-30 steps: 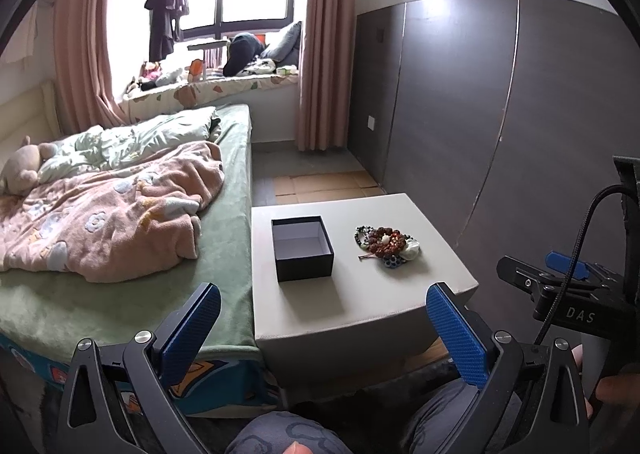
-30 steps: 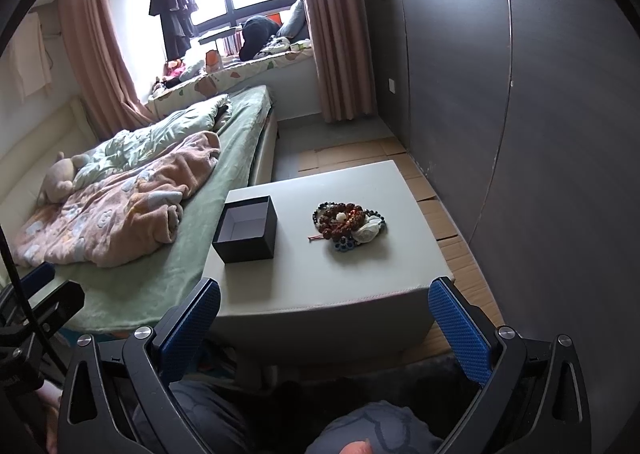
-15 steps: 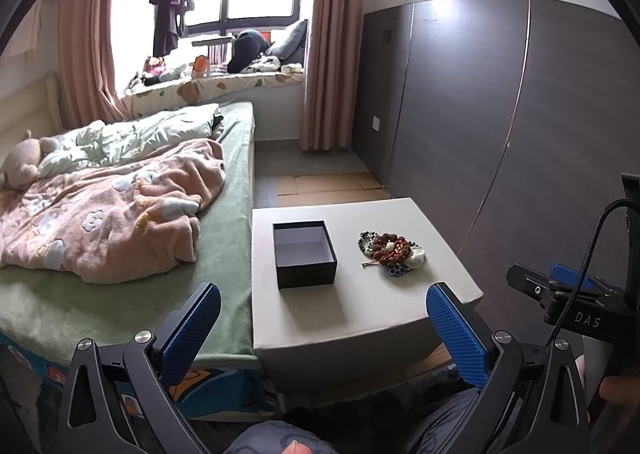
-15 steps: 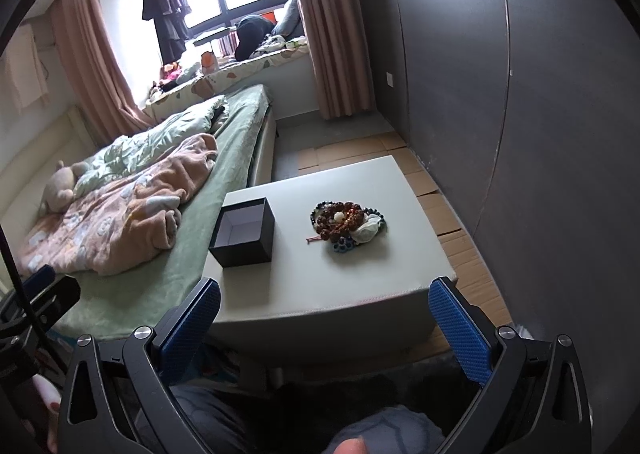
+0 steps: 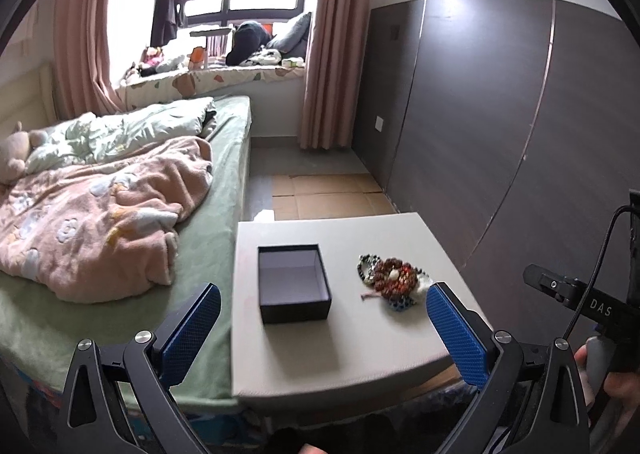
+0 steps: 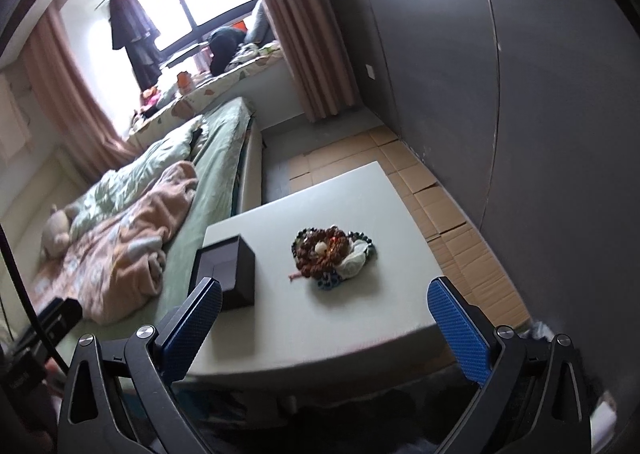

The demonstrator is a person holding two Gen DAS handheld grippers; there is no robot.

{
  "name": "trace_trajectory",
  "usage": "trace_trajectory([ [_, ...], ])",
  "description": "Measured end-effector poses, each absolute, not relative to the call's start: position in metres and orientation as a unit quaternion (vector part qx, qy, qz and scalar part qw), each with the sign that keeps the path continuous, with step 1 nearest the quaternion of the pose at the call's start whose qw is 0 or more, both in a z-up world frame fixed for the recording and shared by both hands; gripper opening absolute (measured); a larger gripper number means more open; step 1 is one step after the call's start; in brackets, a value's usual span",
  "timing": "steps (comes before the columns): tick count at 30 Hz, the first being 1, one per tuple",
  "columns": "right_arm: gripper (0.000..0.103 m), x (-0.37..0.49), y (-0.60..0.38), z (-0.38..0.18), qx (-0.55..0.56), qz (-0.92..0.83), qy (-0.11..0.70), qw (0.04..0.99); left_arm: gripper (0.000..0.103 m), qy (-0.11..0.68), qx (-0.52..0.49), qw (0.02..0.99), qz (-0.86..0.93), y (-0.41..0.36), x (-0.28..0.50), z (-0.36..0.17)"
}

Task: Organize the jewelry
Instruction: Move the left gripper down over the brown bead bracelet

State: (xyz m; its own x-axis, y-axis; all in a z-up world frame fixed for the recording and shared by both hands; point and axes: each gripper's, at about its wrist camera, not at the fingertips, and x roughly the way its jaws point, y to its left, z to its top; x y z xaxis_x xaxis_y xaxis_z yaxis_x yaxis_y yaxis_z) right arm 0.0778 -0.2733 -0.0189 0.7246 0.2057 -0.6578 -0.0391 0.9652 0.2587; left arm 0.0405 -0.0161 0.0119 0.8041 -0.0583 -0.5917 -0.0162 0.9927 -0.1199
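Fingers (image 5: 192, 328) of the left gripper (image 5: 324, 330) are spread wide and hold nothing; the right gripper (image 6: 324, 328) is likewise spread and empty. Both hang at the near edge of the table (image 5: 360, 358), clear of it. The open box (image 5: 294, 284) stands left of centre. The beads (image 6: 332, 256) lie in a heap to its right, apart from it, ahead of the right gripper and between its fingers. The right gripper appears the nearer.

Left wrist view: level, looks forward over near edge of surface (image 5: 352, 354), bed (image 5: 216, 214) at left. Right wrist view: tilted, nearer, looks from right. Both share surface (image 6: 320, 318), black box (image 5: 294, 284), bead pile (image 6: 332, 254), window.
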Motion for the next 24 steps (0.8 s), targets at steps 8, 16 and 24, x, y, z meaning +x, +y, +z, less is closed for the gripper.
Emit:
trace_trajectory([
  [8,0.091,0.143,-0.290,-0.050,0.203,0.058,0.409,0.888,0.095,0.330,-0.093,0.938,-0.047,-0.024,0.105,-0.007],
  [16,0.081,0.201,-0.307,-0.094,0.292,0.022,0.468,0.834,0.074,0.391,-0.109,0.910,-0.081,-0.043,0.180,-0.033],
  [24,0.081,0.231,-0.322,-0.151,0.360,0.015,0.483,0.798,0.068,0.442,-0.102,0.886,-0.100,-0.061,0.233,-0.083],
])
